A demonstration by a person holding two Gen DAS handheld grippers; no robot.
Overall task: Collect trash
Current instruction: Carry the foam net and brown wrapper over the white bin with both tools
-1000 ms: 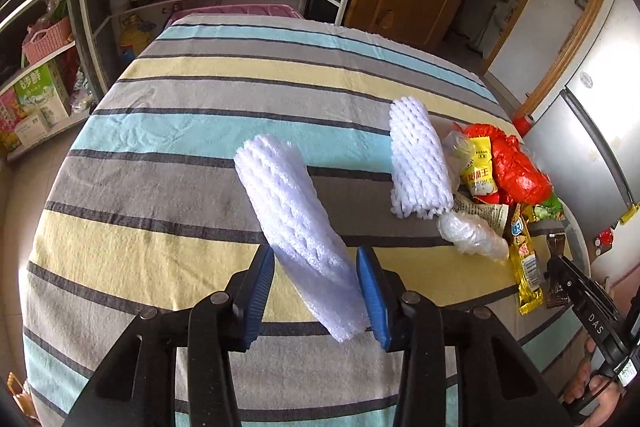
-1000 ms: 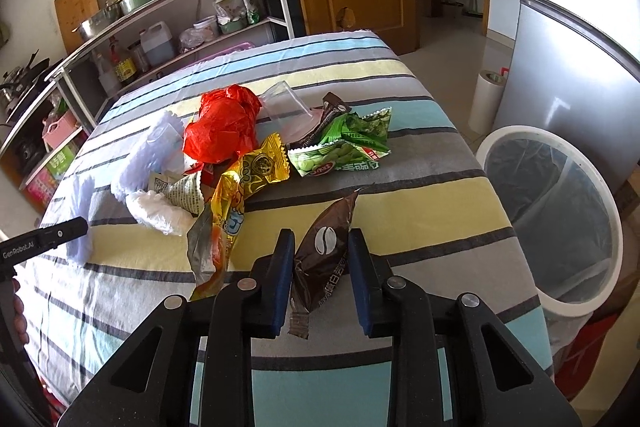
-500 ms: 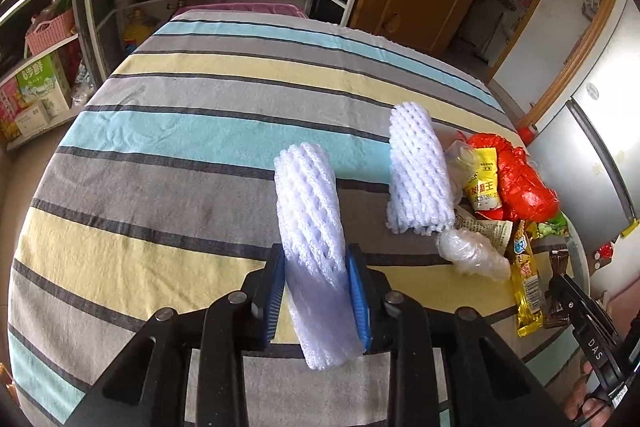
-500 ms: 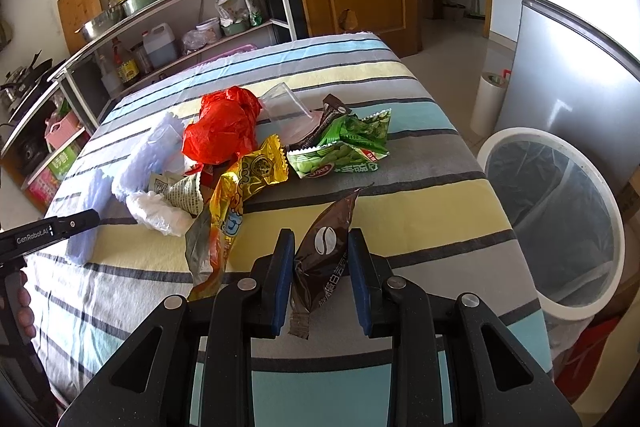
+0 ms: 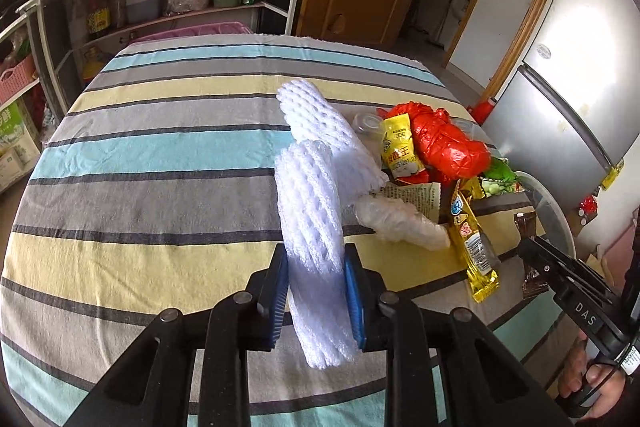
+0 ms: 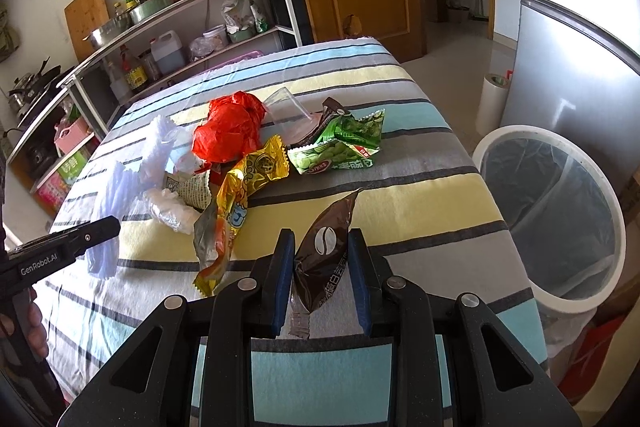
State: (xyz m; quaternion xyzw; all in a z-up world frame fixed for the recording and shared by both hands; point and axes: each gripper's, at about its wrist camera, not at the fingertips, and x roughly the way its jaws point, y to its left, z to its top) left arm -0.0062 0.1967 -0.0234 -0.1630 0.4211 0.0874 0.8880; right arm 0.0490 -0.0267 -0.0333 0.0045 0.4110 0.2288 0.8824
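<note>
Gripping a white foam net (image 5: 312,227), our left gripper (image 5: 316,291) has just clamped shut; our right gripper (image 6: 320,279) pinches a brown wrapper (image 6: 326,251) near the lined bin (image 6: 560,211), contents unclear.

Left hand-held gripper (image 5: 316,291) has just closed on the foam net (image 5: 312,227), lifting it.
</note>
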